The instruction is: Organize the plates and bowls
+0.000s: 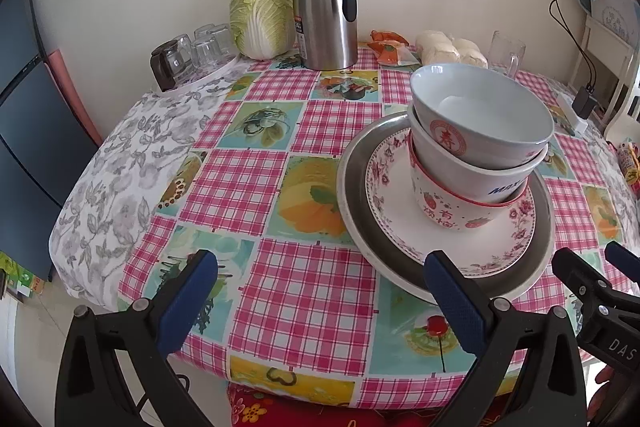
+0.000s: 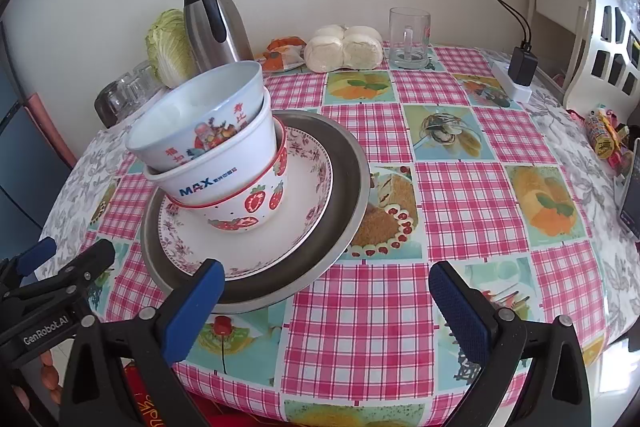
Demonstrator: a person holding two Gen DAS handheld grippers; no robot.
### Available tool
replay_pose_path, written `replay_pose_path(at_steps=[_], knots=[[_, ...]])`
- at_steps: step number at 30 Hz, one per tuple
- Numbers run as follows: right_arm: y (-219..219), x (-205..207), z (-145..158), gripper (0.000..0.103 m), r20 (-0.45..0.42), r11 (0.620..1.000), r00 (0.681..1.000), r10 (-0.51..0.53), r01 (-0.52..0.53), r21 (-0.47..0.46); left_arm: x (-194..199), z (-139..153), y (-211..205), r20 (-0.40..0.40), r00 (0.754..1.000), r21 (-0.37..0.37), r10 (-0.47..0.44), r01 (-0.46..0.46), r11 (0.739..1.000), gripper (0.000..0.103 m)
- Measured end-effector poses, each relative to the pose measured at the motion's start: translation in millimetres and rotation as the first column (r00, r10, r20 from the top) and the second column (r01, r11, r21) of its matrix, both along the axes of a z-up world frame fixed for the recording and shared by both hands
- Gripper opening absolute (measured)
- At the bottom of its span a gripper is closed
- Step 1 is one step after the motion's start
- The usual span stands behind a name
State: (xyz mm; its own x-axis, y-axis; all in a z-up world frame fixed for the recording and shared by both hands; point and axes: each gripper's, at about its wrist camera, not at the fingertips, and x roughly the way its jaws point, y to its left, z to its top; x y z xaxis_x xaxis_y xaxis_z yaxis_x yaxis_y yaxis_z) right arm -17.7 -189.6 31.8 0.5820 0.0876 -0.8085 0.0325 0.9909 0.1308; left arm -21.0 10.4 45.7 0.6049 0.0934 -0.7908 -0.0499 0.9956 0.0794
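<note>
power adapter (image 2: 522, 65) only in right wrist view

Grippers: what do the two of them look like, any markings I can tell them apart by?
Both look alike: black plastic clamp-style arms with silver rivets and blue ribbed pads on the fingers. The left gripper shows white lettering "GenRobot.AI" on its side in the right wrist view; the right gripper shows "DAS" in the left wrist view. No cables or sleeves visible.
</note>
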Motion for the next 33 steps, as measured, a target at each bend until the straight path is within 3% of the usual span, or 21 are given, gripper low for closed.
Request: replay_pose_path(at_steps=[33], knots=[[-0.8,-0.4,-1.0,0.103,-0.005,1.000,1.000,0.001,-0.001,-0.004,2.9,-6.0,5.1,-0.028,1.000,0.011,-0.008,0.008,1.000,0.103]])
